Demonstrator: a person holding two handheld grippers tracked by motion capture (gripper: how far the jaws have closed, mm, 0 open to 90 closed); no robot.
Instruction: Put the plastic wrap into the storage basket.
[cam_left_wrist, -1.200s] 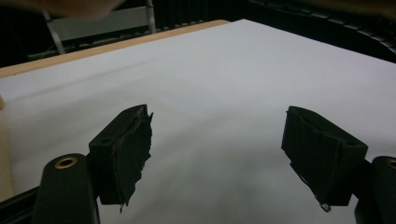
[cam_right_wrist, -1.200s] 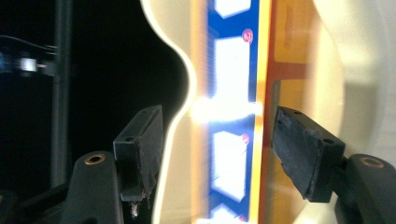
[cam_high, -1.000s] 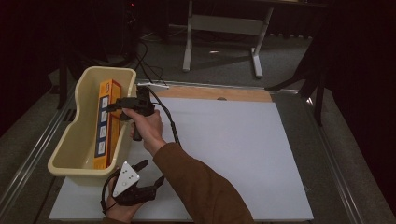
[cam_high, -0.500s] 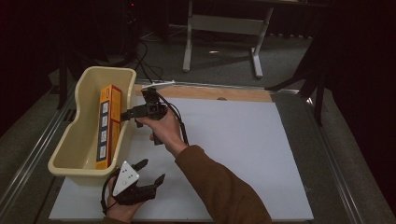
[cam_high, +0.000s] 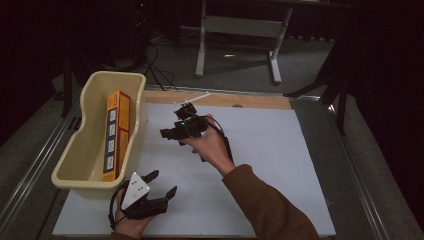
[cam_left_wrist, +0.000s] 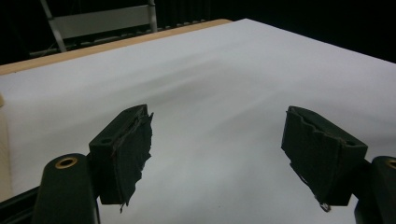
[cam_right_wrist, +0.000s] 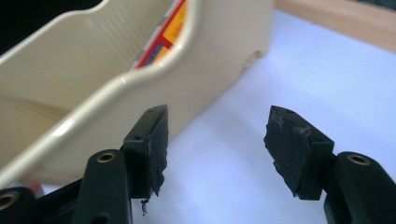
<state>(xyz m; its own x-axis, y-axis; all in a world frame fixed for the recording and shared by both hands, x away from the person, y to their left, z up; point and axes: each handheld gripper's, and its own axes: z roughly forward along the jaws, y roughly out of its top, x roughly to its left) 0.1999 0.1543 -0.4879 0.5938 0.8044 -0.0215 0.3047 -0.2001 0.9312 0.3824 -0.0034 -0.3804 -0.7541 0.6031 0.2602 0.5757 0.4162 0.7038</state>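
Just beyond the right gripper (cam_high: 172, 134), whose jaws stand apart with nothing between them, sits the cream tub (cam_high: 87, 165) with the orange box (cam_high: 114, 135) on edge inside it. Nearer the person, the left gripper (cam_high: 159, 184) also gapes empty over the white sheet (cam_high: 280, 165), beside the tub's near end.

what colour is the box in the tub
Orange, with a row of white panels down its face; the box shows best in the high view.

Box (cam_high: 114, 135) upright in tub (cam_high: 80, 155), tub on table's (cam_high: 280, 165) left edge.
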